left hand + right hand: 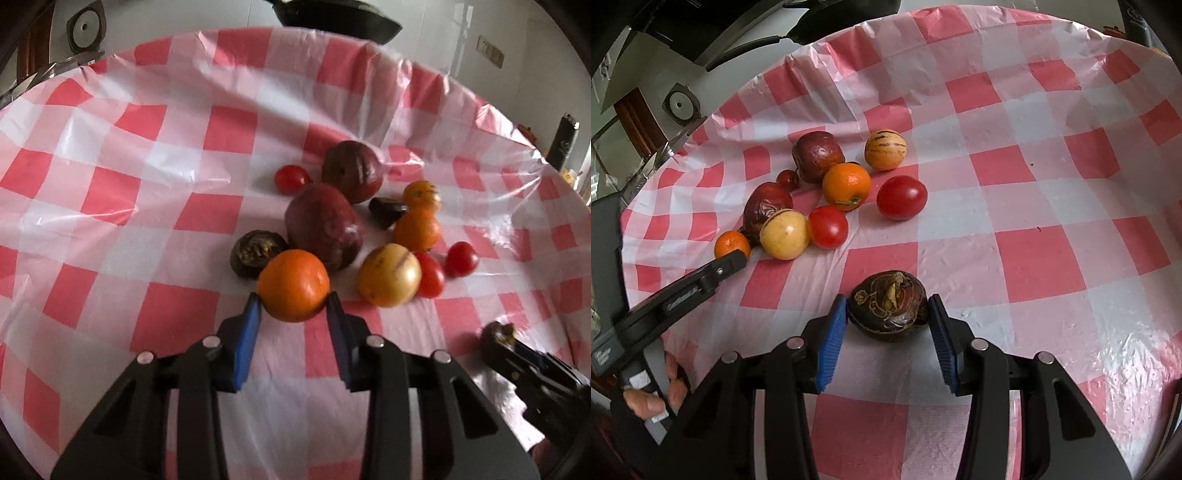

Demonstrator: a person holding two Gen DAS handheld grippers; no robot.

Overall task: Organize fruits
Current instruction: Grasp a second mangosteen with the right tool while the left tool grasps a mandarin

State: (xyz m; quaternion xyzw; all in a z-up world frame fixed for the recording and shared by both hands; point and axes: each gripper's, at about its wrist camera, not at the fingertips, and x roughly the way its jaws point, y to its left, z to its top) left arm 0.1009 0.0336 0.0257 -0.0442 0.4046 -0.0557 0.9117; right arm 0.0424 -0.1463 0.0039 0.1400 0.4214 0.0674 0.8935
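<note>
A cluster of fruits lies on a red-and-white checked tablecloth [110,155]. My left gripper [293,301] is shut on an orange [293,284] at the near edge of the cluster; the same orange shows in the right wrist view [731,243]. Behind it lie two dark red fruits [323,229], a dark wrinkled fruit [255,253], a yellow striped fruit [388,275], two more oranges [417,229] and red tomatoes [461,258]. My right gripper [888,310] is shut on a dark brown wrinkled fruit [888,304], apart from the cluster, toward the near right.
A dark pan [332,18] sits beyond the table's far edge. A dark bottle [563,142] stands at the far right. The cloth [1034,184] stretches to the right of the cluster. The left gripper's arm and the person's hand [653,398] show at lower left in the right wrist view.
</note>
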